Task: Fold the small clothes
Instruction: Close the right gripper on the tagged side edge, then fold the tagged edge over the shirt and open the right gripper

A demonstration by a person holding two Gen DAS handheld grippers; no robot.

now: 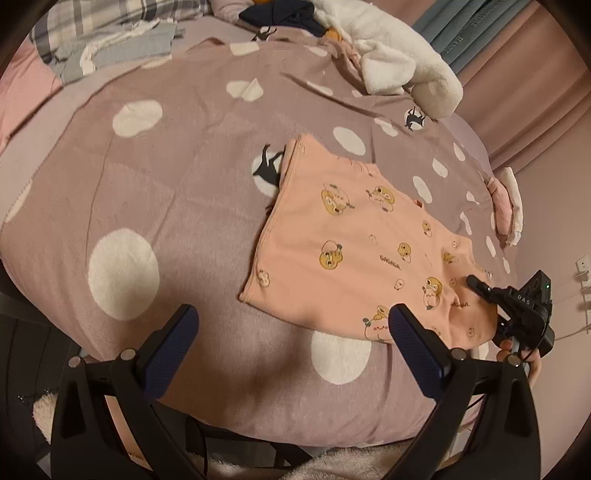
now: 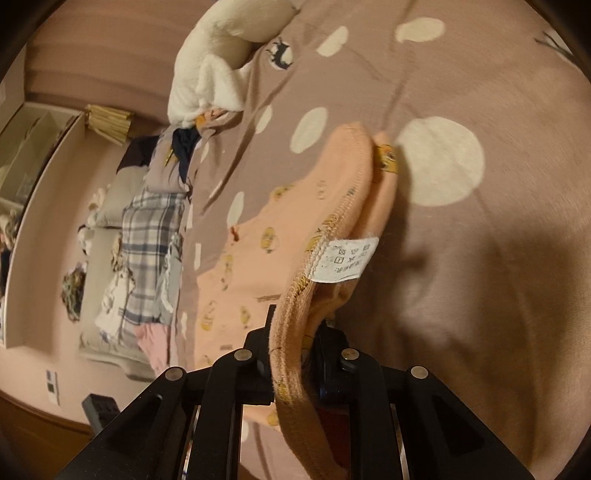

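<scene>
A small peach garment (image 1: 351, 240) printed with yellow cartoon figures lies flat on the mauve spotted bedspread (image 1: 166, 184). My left gripper (image 1: 291, 332) hovers open over the bedspread just in front of the garment's near hem, nothing between its blue pads. My right gripper (image 1: 480, 291) comes in from the right and is shut on the garment's right edge. In the right wrist view the pinched peach edge (image 2: 295, 332) rises between the right gripper (image 2: 291, 354) fingers, with its inside seam and a white care label (image 2: 347, 258) showing.
A white fluffy blanket (image 1: 399, 59) lies at the far side of the bed. Plaid and grey clothes (image 1: 110, 40) are piled at the far left, dark clothes (image 1: 284, 14) behind. A folded pink-and-white piece (image 1: 506, 206) sits at the bed's right edge. Curtains (image 1: 517, 74) hang beyond.
</scene>
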